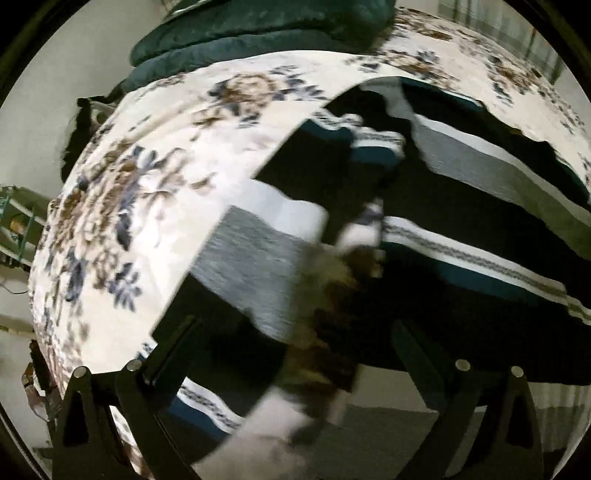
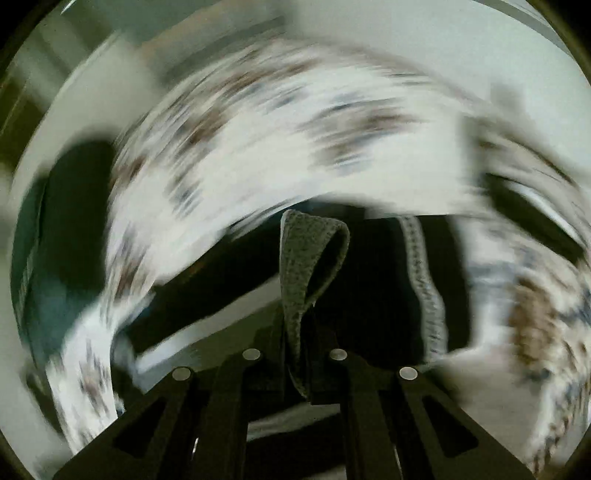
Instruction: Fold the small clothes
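Garment (image 1: 424, 206) spread on bed cover (image 1: 177, 155), ahead of left claw (image 1: 295, 354) and running off to its right. Dark bedding pile (image 1: 236, 33) beyond the cover's far edge. Fold of garment (image 2: 303, 273) between right claw (image 2: 295, 365) fingers; cover beyond it, though blur leaves placement uncertain.
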The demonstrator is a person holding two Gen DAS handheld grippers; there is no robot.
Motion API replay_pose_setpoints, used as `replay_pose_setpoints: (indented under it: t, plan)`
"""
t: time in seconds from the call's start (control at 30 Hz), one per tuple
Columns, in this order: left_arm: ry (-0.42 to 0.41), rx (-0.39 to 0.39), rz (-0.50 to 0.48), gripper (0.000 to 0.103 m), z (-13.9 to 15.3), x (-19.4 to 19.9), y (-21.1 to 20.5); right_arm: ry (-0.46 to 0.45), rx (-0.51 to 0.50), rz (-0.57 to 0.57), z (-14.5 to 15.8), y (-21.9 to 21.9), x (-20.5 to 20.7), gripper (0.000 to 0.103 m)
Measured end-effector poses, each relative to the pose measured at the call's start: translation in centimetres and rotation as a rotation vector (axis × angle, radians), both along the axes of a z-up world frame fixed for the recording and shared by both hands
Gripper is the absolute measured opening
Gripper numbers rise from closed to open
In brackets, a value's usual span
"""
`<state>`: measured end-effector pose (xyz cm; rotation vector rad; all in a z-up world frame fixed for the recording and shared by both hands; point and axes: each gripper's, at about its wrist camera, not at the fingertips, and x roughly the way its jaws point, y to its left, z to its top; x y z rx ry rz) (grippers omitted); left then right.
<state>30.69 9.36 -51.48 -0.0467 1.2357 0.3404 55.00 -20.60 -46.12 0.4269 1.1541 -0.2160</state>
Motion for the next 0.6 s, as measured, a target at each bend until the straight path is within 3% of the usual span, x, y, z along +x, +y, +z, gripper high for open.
replay_pose_setpoints:
  t: [0.1,0.17,0.23,0.4,0.47,0.5,0.6]
  plan:
    - [0.005,0.014,0.028,0.103,-0.6,-0.2,1.9,0.099,-0.041,0.21,-5.3,12.4,4.3,0.007]
    - [0.002,0.01,0.049,0.103,-0.9,-0.5,3.2,0.137,-0.095,0.334,-7.2,19.6,5.3,0.007]
    - [0.004,0.015,0.067,0.103,-1.2,-0.8,4.1,0.14,-0.122,0.393,-8.3,23.5,4.8,0.007]
    - [0.009,0.002,0.1,0.103,-1.6,-1.4,5.9,0.192,-0.192,0.451,-10.9,27.2,3.5,0.007]
    - [0.005,-0.004,0.113,0.103,-1.4,-2.0,6.8,0.21,-0.126,0.458,-11.4,26.3,3.1,0.01]
    - [0.001,-0.005,0.119,0.103,-1.1,-2.4,7.2,0.218,-0.054,0.468,-11.3,25.4,2.6,0.017]
    - [-0.009,-0.034,0.147,0.103,0.2,-4.7,9.0,0.201,0.17,0.435,-9.6,20.7,-0.3,0.067]
